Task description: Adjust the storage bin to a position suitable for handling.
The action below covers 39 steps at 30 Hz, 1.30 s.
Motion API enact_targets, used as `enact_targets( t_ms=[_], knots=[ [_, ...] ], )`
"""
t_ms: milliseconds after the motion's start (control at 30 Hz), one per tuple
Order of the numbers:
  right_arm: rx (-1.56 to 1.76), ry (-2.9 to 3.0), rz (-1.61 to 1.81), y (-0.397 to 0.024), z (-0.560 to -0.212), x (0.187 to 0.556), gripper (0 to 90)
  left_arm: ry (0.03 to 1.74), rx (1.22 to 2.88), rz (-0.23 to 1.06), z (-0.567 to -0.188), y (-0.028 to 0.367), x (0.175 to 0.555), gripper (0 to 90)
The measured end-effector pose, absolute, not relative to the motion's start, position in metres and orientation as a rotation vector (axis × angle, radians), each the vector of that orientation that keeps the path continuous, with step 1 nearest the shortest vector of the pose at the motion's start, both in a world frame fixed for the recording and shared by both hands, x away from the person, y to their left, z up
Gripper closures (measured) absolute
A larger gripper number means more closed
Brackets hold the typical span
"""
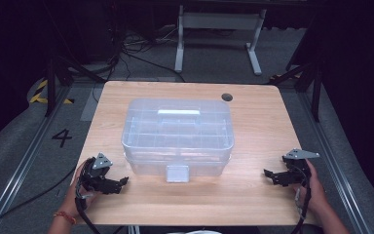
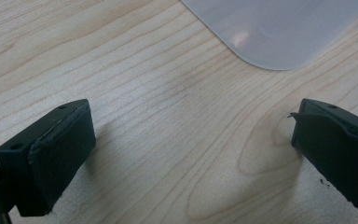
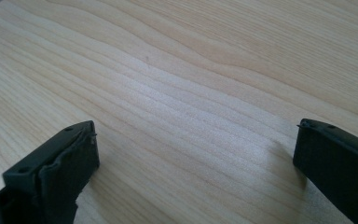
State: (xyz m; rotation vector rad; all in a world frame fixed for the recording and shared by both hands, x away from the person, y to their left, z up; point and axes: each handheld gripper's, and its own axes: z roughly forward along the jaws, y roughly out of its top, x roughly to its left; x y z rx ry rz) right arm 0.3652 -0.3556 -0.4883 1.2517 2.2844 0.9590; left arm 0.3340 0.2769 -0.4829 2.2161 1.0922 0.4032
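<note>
A clear plastic storage box [image 1: 177,135] with a lid, a top handle [image 1: 177,113] and a front latch [image 1: 177,173] stands in the middle of the wooden table [image 1: 253,122]. My left gripper [image 1: 119,183] rests near the front left corner, pointing toward the box, open and empty. In the left gripper view its jaws stand wide apart over bare wood, with a corner of the box [image 2: 279,28] ahead. My right gripper [image 1: 270,175] lies at the front right, also open with nothing in it. Bare wood grain lies between its jaws in the right gripper view.
A round cable hole [image 1: 227,97] sits at the table's far right. Beyond the table are a white desk frame [image 1: 219,34], cables on the grey floor and a floor marking "4" [image 1: 62,138]. Wood lies bare on both sides of the box.
</note>
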Motion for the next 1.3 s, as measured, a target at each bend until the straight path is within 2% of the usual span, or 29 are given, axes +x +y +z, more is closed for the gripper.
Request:
enact_targets(
  t_ms=[833, 1000, 1033, 1067, 1100, 1300],
  knots=[
    [1.205, 2.324, 0.977, -0.3603, -0.4877, 0.3646, 1.6, 1.074, 2.222, 0.391, -0.4829, 0.2794, 0.3347, 0.2],
    [1.201, 2.318, 0.991, -0.3615, -0.4865, 0.3642, 8.5, 1.064, 2.229, 0.399, -0.4826, 0.2799, 0.335, 0.4],
    [1.198, 2.312, 1.0, -0.3621, -0.4863, 0.3639, 13.1, 1.065, 2.229, 0.398, -0.4826, 0.2799, 0.335, 0.4],
    [1.198, 2.312, 1.0, -0.3621, -0.4863, 0.3639, 13.1, 1.065, 2.229, 0.398, -0.4826, 0.2799, 0.335, 0.4],
    [1.189, 2.312, 1.013, -0.3625, -0.485, 0.363, 18.9, 1.068, 2.225, 0.396, -0.4828, 0.2797, 0.3348, 0.4],
    [1.141, 2.309, 1.03, -0.3578, -0.4793, 0.3598, 21.0, 1.07, 2.224, 0.395, -0.4828, 0.2797, 0.3348, 0.4]
  ],
)
